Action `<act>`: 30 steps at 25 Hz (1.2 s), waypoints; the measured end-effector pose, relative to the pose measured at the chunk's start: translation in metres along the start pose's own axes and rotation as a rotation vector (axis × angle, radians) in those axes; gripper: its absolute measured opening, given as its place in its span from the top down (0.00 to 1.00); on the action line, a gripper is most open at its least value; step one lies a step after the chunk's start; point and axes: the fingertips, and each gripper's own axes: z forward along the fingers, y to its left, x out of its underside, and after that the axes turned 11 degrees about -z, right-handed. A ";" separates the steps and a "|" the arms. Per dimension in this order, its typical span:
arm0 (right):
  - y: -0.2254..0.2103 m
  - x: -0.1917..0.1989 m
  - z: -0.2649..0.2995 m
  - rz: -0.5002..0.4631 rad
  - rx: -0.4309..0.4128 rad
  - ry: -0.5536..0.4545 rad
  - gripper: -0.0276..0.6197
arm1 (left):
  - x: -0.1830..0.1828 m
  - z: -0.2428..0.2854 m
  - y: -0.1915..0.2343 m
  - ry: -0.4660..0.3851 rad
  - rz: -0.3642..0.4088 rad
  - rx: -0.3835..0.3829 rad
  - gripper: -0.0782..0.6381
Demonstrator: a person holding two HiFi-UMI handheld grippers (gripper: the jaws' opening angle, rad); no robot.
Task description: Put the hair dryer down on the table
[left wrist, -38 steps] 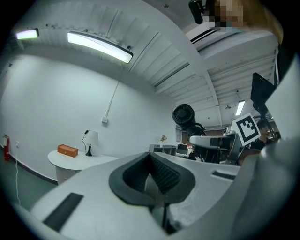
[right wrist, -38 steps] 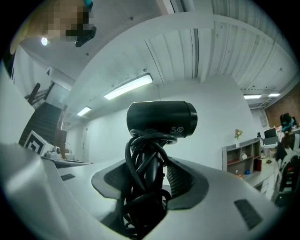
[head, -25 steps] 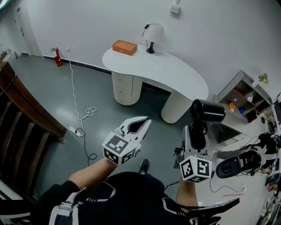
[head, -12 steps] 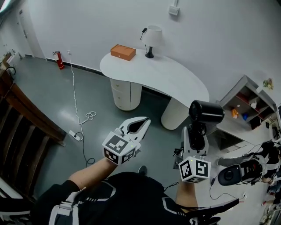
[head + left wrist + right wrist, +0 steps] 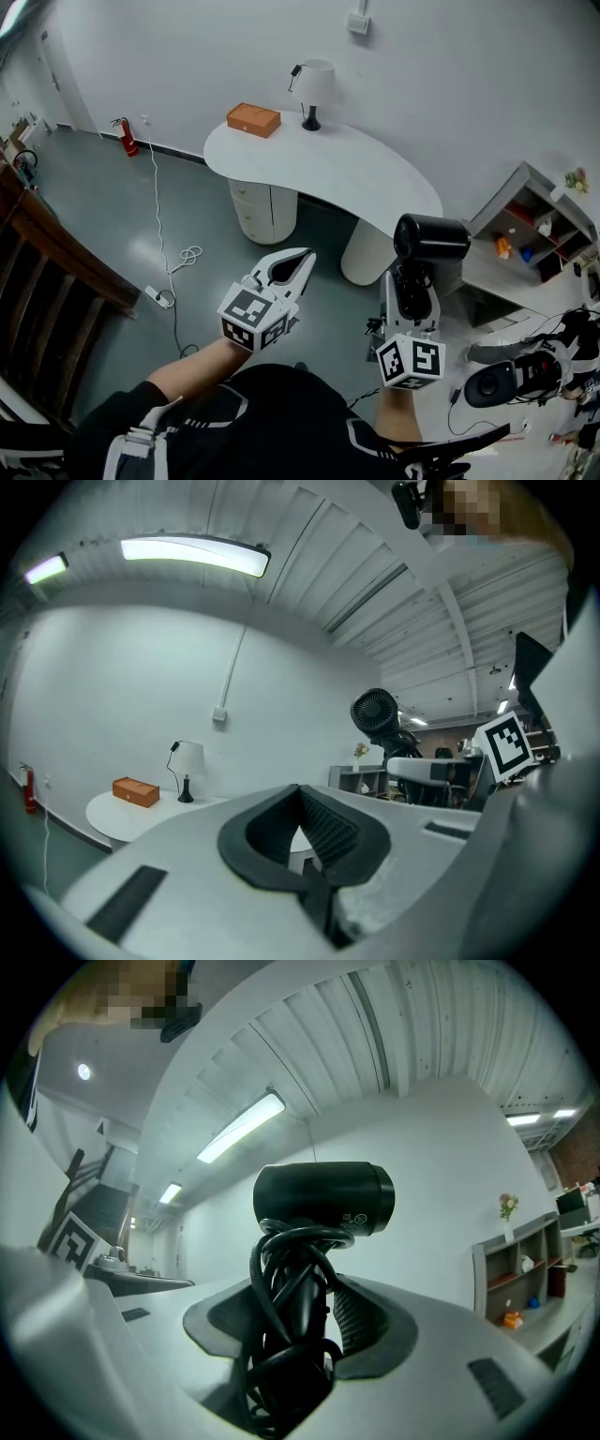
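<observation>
One hair dryer (image 5: pixel 431 239), black, stands upright in the air right of centre in the head view. Its barrel is on top, just below the right end of the table (image 5: pixel 375 173) in the frame, and it does not rest on it. One right gripper (image 5: pixel 411 281) pinches its handle from both sides. One cord (image 5: pixel 281 1269) is coiled round that handle. One left gripper (image 5: pixel 305 260), at centre, has its jaws pressed together at the tips, with nothing in them.

The one white table carries one lamp (image 5: pixel 312 82) and one orange box (image 5: pixel 253 119), both at its upper left end. On the floor at upper left are one red extinguisher (image 5: pixel 124 138) and one white cable (image 5: pixel 157 202) running down to one power strip (image 5: pixel 157 297). One shelf unit (image 5: pixel 525 187) stands at the right.

The handle is mostly hidden under cord and jaws. The gear (image 5: pixel 516 370) at lower right is cut off by the frame edge and hard to make out.
</observation>
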 end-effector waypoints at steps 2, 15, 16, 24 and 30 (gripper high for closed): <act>-0.009 0.003 0.003 0.005 -0.002 -0.003 0.58 | 0.001 0.010 -0.002 0.004 0.001 -0.006 0.88; -0.040 0.014 0.024 0.009 -0.011 -0.010 0.58 | 0.017 0.042 0.004 0.048 -0.020 -0.040 0.88; -0.040 0.014 0.027 0.006 -0.012 -0.010 0.58 | 0.016 0.043 0.005 0.045 -0.018 -0.037 0.88; -0.034 0.021 0.068 -0.015 -0.009 0.005 0.58 | 0.017 0.066 0.042 0.041 -0.060 -0.020 0.88; -0.035 0.021 0.124 -0.030 0.021 0.006 0.58 | -0.009 0.109 0.087 0.006 -0.051 0.025 0.88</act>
